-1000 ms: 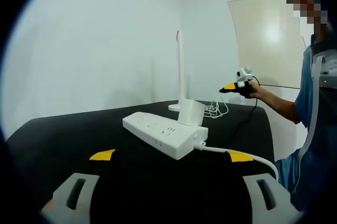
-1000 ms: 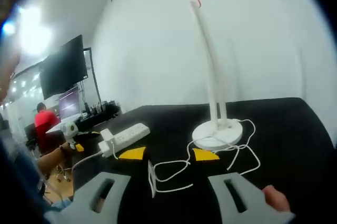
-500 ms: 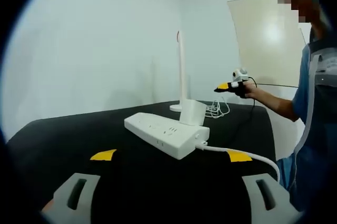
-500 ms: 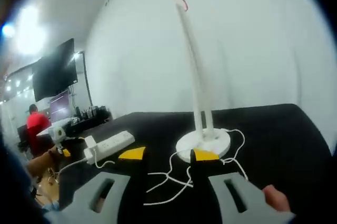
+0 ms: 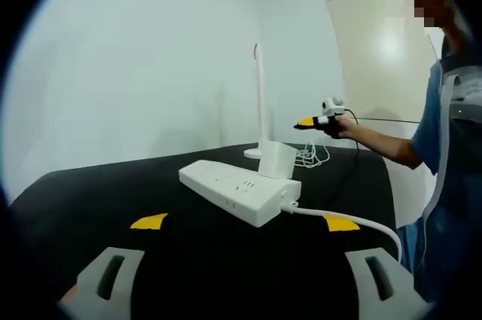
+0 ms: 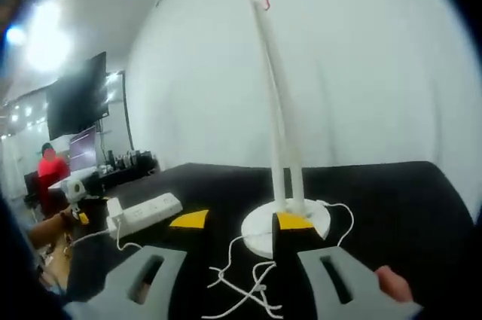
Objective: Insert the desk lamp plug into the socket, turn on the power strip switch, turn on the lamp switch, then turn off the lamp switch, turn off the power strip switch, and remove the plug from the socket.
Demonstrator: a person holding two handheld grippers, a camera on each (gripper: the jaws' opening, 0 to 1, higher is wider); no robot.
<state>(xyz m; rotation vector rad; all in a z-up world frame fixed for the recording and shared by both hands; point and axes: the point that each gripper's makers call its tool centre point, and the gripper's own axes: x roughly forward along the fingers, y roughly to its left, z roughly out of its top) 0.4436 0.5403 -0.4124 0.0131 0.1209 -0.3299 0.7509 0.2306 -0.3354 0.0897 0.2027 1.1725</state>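
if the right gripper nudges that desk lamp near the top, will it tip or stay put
The desk lamp probably tips or sways easily: its stem is tall and thin over a small round base. A push low on the base would likely slide it on the black table. The loose white cord looks floppy and may drag along.

White power strip (image 5: 239,192) on black table (image 5: 90,192).

White power strip on a black table

The power strip (image 5: 239,191) lies beyond the left gripper's (image 5: 241,223) parted jaws; the desk lamp (image 5: 260,102) stands behind it.
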